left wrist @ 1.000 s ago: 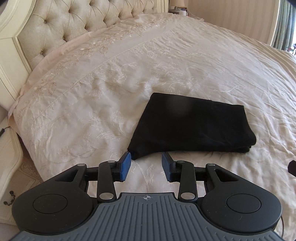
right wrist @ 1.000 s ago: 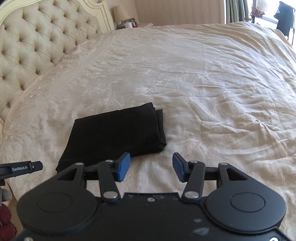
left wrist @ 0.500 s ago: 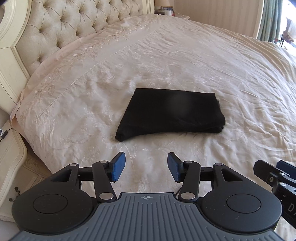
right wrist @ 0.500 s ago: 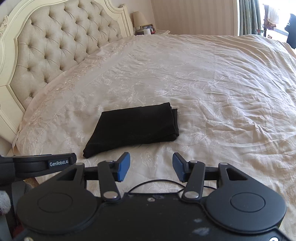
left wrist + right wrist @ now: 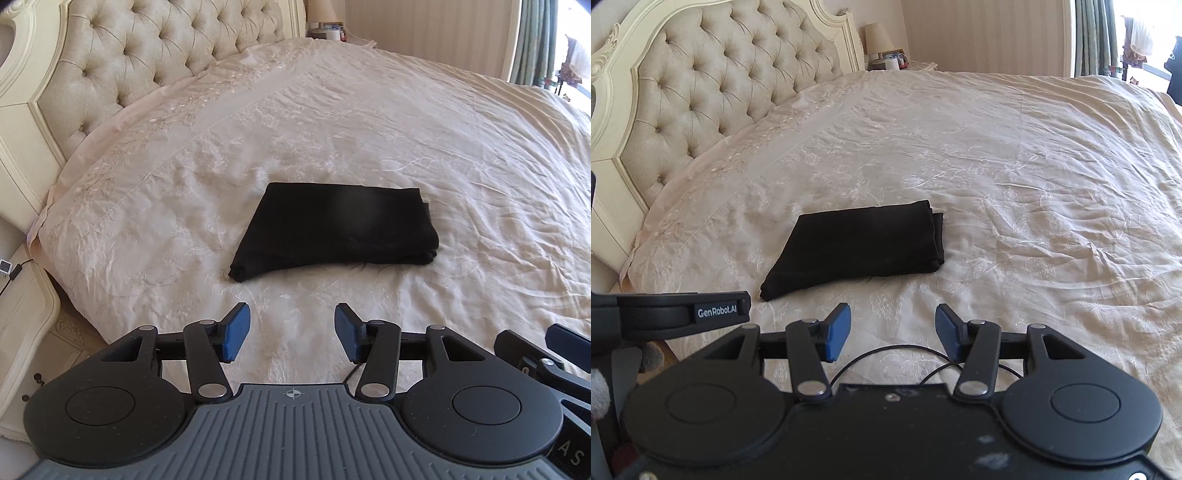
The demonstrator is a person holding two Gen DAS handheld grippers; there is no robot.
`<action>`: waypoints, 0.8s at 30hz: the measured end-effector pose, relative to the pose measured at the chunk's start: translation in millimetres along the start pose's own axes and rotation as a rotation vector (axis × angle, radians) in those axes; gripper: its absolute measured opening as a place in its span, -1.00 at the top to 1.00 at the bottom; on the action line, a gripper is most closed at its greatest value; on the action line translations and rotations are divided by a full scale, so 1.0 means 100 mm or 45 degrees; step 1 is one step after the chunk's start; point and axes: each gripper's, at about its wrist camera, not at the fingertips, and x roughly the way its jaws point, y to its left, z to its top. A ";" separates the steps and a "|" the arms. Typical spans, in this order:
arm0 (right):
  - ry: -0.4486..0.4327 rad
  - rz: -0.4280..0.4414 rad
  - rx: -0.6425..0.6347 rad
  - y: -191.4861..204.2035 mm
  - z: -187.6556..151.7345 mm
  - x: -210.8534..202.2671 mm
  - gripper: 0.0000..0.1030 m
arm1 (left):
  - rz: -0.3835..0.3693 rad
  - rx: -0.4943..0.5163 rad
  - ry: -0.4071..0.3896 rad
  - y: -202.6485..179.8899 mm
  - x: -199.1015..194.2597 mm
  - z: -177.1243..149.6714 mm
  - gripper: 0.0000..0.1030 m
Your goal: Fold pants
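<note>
Blue rubber pads up front first: the left gripper [image 5: 291, 333] has its jaws spread apart with nothing between them, just bedspread showing through the gap. They've just been opening wider, and no cloth is in there. Same story for the right gripper [image 5: 892, 332], pads apart and empty, a thin black cable looping under it. In the right wrist view the left tool's black arm pokes in at the left side, so the two are hanging side by side over the near edge of the bed.

A bit further in, on the cream embroidered bedspread [image 5: 424, 125], sit the black fabric pants [image 5: 336, 229], already folded into a compact, tidy rectangle with stacked layers showing at its right end. They lie near the bed's near edge, toward the headboard side, clear of both grippers.

Beyond that, the tufted cream headboard [image 5: 713, 85] runs along the left, with a nightstand and lamp at the far corner.

My read: the folding itself looks done, and this is the letting-go stage. The next move probably just calls for keeping both tools clear of the bundle, maybe a light pat if a layer slips.
</note>
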 end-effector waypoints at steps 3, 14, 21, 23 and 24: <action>-0.003 -0.012 -0.031 0.03 -0.02 -0.02 -0.05 | 0.001 -0.003 -0.010 -0.02 -0.04 -0.03 0.04; 0.004 -0.021 -0.025 -0.05 -0.08 -0.07 -0.05 | 0.007 0.013 -0.002 -0.11 -0.12 -0.11 0.04; 0.007 -0.045 0.011 -0.12 -0.08 -0.07 -0.05 | 0.004 0.049 0.010 -0.18 -0.13 -0.14 0.04; 0.009 -0.048 0.020 -0.12 -0.07 -0.05 -0.05 | 0.010 0.050 0.007 -0.17 -0.12 -0.14 0.04; 0.012 -0.048 0.028 -0.13 -0.07 -0.04 -0.05 | 0.013 0.050 0.007 -0.16 -0.12 -0.14 0.04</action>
